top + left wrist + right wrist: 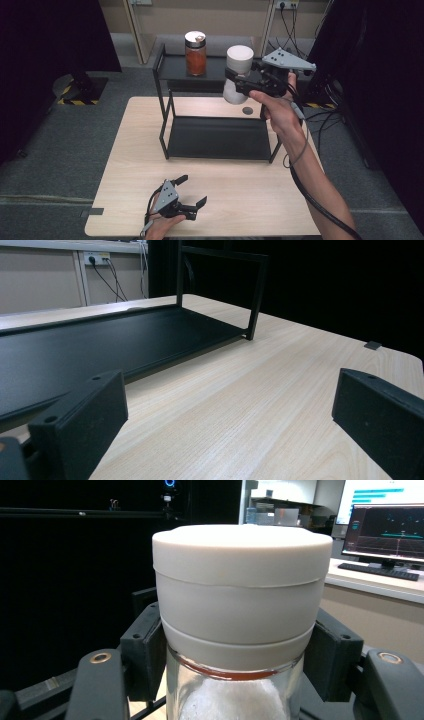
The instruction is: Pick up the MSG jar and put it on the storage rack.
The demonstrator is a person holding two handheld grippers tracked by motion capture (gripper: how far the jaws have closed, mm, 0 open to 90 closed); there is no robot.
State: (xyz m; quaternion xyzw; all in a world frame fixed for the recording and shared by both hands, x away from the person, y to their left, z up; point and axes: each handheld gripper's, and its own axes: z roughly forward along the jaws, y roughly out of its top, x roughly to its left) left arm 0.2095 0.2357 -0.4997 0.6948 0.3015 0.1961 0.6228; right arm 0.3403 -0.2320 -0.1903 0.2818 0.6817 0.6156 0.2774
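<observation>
The right claw (240, 80) grips a white-lidded jar (237, 75) just under its lid, holding it in the air beside the rack's (163, 100) top shelf. The left claw (192, 192) rests on the table (240, 195), jaws wide, gripping nothing.

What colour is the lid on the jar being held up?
White. The lid shows best in the right gripper view, on a glass jar.

White-lidded jar (238, 74), black shelf (218, 137), pale wooden table (250, 200)

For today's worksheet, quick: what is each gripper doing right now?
Left gripper: open, holding nothing, low over the table.
Right gripper: shut on the white-lidded jar.
</observation>
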